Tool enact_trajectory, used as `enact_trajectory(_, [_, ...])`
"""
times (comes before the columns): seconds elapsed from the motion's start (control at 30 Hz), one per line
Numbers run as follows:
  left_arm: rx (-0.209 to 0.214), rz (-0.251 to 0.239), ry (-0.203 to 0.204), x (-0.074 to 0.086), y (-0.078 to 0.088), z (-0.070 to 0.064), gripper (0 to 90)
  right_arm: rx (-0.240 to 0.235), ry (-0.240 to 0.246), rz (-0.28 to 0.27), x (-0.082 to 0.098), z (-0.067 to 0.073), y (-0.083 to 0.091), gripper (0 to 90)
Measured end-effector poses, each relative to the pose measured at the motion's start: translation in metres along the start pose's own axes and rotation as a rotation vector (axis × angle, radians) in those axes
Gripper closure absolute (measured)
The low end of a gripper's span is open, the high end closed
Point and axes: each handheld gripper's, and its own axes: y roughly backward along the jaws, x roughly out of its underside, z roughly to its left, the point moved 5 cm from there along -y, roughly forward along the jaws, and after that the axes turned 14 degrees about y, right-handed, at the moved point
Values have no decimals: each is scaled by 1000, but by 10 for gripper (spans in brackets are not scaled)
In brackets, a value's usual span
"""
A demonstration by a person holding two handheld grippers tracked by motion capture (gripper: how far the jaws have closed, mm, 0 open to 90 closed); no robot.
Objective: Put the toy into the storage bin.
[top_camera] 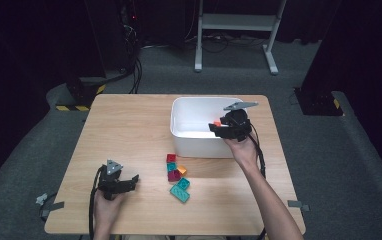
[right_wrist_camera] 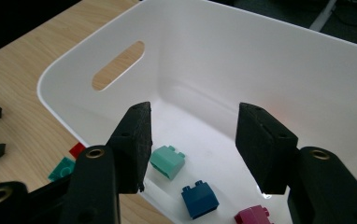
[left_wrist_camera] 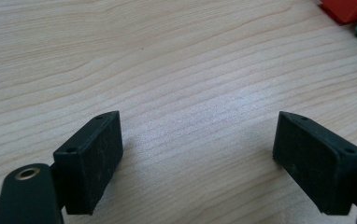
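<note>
Right now the work is moving toy bricks from the worktop into the white bin, and the bin is the landmark for everything else. Inside it lie a mint brick, a dark blue brick and a magenta brick, each apart from the others on the bin floor. Above the bin's right part hangs the right gripper; its fingers are spread with nothing between them, and a small orange spot shows beside them in the high view, though I cannot tell what it is. On the near side of the bin, just in front of its wall, a cluster of bricks waits: red, orange, magenta and teal pieces lying close together. Farther from the bin, toward the near left corner of the worktop, the left gripper rests low with its fingers spread wide over bare wood.

To do this step well, I judge the right gripper should lift clear of the bin rim before swinging back, then pick an outer brick of the cluster, squeezing its flat sides so neighbours stay put.
</note>
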Motion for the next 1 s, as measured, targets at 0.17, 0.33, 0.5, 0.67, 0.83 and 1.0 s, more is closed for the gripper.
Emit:
enact_trajectory(0.17, [0,0,0,0,0,0,160,-17,16,-24,0,8,6,461])
enact_trajectory(0.33, [0,0,0,0,0,0,160,-26,24,-63,0,15,16,471])
enact_trajectory(0.5, [0,0,0,0,0,0,160,-41,35,-86,3,24,25,479])
enact_trajectory(0.67, [0,0,0,0,0,0,160,-68,33,-119,9,34,32,488])
enact_trajectory(0.83, [0,1,-1,0,0,0,160,-80,46,-141,12,42,39,500])
enact_trajectory(1.0, [0,1,-2,0,0,0,160,-95,63,-143,19,50,41,529])
